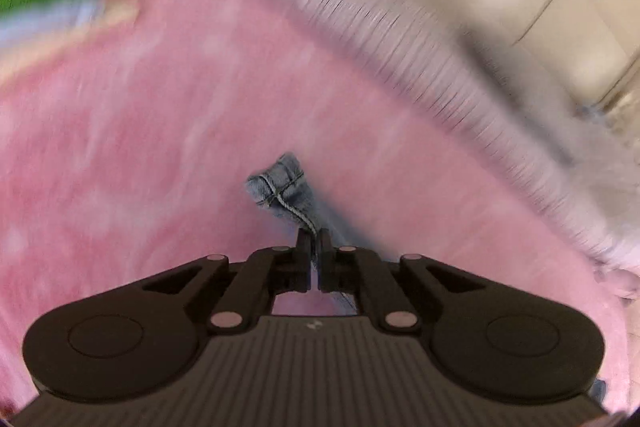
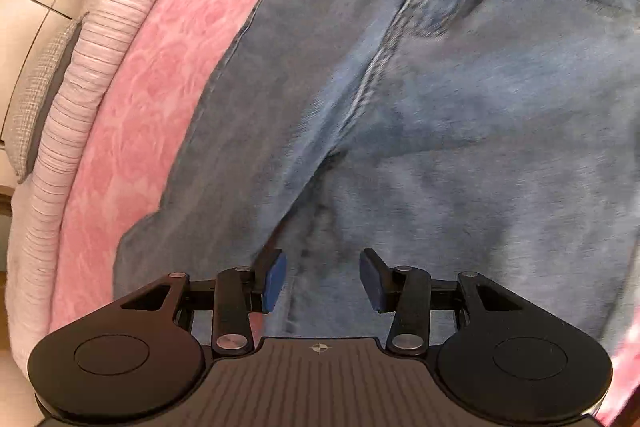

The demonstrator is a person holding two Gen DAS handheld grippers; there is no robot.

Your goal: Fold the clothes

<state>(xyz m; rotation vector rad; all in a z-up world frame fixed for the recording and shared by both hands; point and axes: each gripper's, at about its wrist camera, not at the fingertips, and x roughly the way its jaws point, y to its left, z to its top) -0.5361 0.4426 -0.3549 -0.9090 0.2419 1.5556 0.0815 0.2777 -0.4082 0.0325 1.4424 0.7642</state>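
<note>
I see a bed covered by a pink blanket [image 2: 132,115], with a pale ribbed cover [image 2: 80,67] along its edge. Blue jeans [image 2: 440,107] lie spread flat on the blanket.

Counting what's lying around: one pair of jeans [image 2: 420,99], one pink blanket [image 2: 160,75], one striped sheet [image 2: 80,67], two tongs.
</note>
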